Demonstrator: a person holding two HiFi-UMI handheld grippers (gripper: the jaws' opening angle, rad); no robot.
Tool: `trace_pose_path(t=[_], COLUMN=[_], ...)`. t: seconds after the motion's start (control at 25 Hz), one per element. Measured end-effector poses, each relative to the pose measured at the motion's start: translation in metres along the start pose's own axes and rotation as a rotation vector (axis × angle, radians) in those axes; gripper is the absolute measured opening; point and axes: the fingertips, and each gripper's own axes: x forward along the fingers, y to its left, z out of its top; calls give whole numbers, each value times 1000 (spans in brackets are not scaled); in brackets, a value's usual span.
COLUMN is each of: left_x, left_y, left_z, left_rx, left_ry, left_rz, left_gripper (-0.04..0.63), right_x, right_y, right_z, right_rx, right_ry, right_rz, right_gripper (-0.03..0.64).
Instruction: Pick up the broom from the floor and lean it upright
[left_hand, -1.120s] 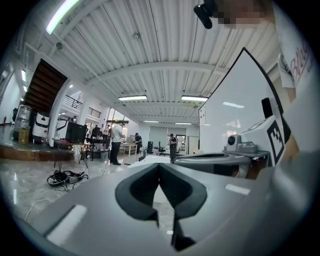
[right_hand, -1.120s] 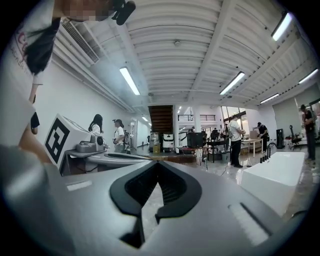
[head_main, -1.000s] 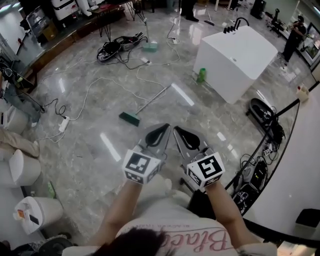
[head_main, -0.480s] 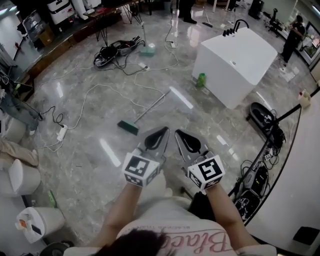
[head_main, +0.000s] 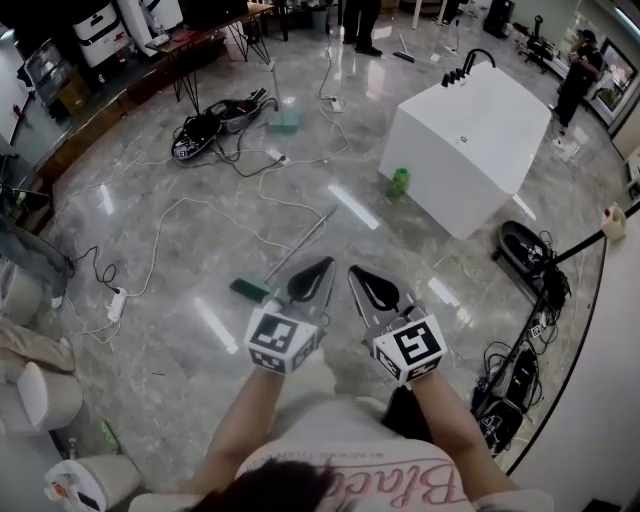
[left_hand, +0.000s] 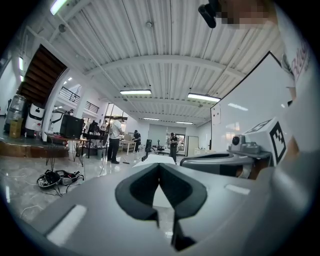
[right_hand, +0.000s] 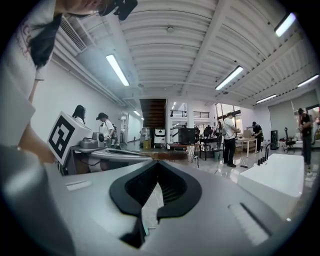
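Task not begun: left tool (head_main: 318, 272), right tool (head_main: 362, 278) with jaws together, holding nothing, near broom (head_main: 300, 240) flat on floor (head_main: 180, 350). Remaining: grasp, lift, lean upright.

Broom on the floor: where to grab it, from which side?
Take the handle a little up from the green head, straight down from above, square to the shaft. It lies flat on the floor, so only the top is open, and the thin shaft should be easier to close on than the wide head.
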Motion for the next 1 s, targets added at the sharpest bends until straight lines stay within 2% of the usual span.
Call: trace_pose_path(t=[0.28, 0.68, 1.0], left_x=[40, 96, 177], left_y=[43, 83, 116], left_z=[7, -7, -16], left_rx=[21, -12, -26], left_ry=[14, 74, 107], left_rz=[-41, -45, 7], left_gripper=[0, 0, 0], right_x=[51, 91, 140], right_y=[-27, -88, -164], right_z=[5, -4, -12], right_rx=[-25, 11, -10], right_ry=[24, 48, 92], right_rz=[-7, -31, 46], right_gripper=[2, 2, 2])
